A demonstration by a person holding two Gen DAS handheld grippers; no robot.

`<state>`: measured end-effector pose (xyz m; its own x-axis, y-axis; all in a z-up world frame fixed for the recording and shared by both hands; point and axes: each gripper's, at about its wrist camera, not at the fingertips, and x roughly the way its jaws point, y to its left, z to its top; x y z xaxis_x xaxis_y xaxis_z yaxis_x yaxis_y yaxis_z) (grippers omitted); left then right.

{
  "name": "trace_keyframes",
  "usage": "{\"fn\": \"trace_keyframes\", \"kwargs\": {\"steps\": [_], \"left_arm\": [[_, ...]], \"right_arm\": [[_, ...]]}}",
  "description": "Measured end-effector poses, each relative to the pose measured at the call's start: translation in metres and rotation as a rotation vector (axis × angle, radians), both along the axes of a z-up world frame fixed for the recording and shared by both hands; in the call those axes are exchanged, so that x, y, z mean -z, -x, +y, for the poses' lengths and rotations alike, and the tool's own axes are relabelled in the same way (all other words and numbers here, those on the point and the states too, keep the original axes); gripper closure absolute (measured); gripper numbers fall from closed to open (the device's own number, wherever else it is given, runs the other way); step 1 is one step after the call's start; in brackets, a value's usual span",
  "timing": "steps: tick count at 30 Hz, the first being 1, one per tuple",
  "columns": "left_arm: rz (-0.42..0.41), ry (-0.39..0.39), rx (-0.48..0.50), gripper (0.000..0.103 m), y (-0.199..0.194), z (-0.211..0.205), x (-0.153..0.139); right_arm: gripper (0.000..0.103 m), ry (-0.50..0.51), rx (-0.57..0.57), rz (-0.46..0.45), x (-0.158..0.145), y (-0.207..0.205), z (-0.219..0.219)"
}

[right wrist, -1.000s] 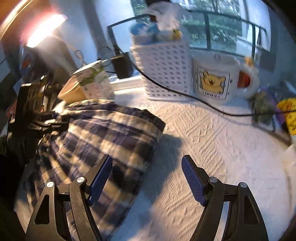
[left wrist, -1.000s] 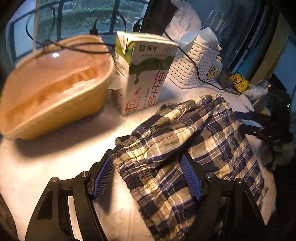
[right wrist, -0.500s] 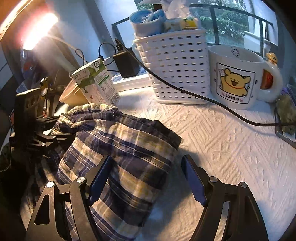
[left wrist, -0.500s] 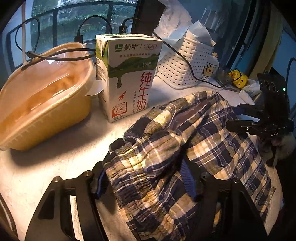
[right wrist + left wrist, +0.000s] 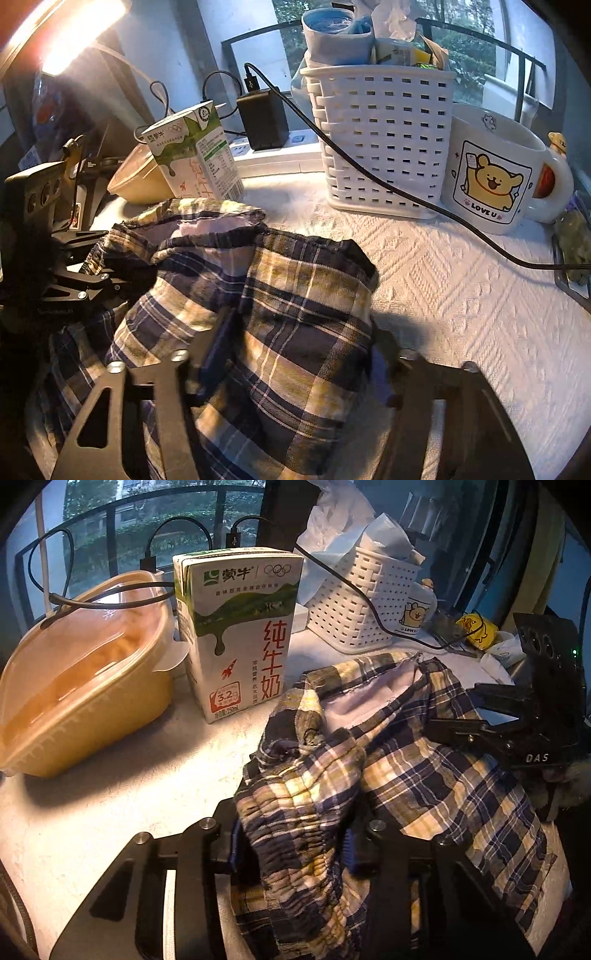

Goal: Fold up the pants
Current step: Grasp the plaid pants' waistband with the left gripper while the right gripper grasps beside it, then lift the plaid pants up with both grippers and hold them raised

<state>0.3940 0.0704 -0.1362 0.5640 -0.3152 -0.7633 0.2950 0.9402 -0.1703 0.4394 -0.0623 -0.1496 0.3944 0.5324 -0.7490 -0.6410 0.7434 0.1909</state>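
Matt plaid cloth pants [image 5: 424, 775], glossy carton [image 5: 240, 635], plastic basket [image 5: 380, 140]

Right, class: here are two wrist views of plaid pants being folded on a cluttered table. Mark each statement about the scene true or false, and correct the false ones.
1. Plaid pants fabric sits between the left claw's fingers. True.
2. The milk carton lies on its side. False: it stands upright.
3. A black cable runs across the front of the white basket. True.
4. The bear mug stands left of the basket in the right wrist view. False: it stands to its right.
5. The right claw is away from the pants. False: fabric lies between its fingers.
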Motion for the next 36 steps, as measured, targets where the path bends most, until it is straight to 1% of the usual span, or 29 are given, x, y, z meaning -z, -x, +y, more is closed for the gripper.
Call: {"fn": "trace_keyframes", "kwargs": {"steps": [1, 2, 3, 4, 5, 8, 11, 14, 21, 25, 30, 36], "left_arm": [[-0.004, -0.002, -0.003, 0.069, 0.001, 0.0, 0.0], [-0.008, -0.004, -0.009, 0.07, 0.002, -0.001, -0.001], [-0.014, -0.011, -0.012, 0.071, 0.003, -0.003, -0.002], [-0.017, -0.017, -0.013, 0.072, 0.004, -0.004, -0.002], [-0.016, -0.019, -0.011, 0.073, 0.005, -0.005, -0.003], [-0.008, 0.013, -0.017, 0.076, 0.007, -0.001, -0.007], [-0.024, 0.031, -0.031, 0.077, 0.014, 0.002, -0.014], [-0.063, 0.069, -0.031, 0.078, 0.026, 0.004, -0.025], [-0.203, 0.106, -0.058, 0.078, 0.073, 0.014, -0.074], [-0.29, 0.127, -0.078, 0.078, 0.109, 0.024, -0.102], [-0.369, 0.147, -0.093, 0.078, 0.15, 0.039, -0.128], [-0.475, 0.157, -0.13, 0.078, 0.201, 0.059, -0.154]], "right_arm": [[0.061, -0.013, -0.007, 0.007, 0.0, 0.0, -0.001], [0.066, -0.021, -0.018, 0.015, 0.001, 0.001, -0.001], [0.069, -0.022, -0.024, 0.01, 0.0, 0.002, 0.001], [0.075, -0.023, -0.03, 0.006, 0.0, 0.004, 0.003], [0.077, -0.026, -0.033, 0.0, -0.001, 0.006, 0.004], [0.081, -0.036, -0.035, -0.012, -0.004, 0.011, 0.004], [0.083, -0.073, -0.036, -0.009, -0.011, 0.018, -0.002], [0.083, -0.091, -0.035, -0.052, -0.028, 0.029, -0.005], [0.083, -0.076, -0.051, -0.242, -0.087, 0.082, -0.001], [0.083, -0.077, -0.079, -0.344, -0.123, 0.121, -0.002], [0.083, -0.077, -0.121, -0.446, -0.162, 0.166, 0.004], [0.083, -0.102, -0.169, -0.554, -0.201, 0.221, 0.022]]}}
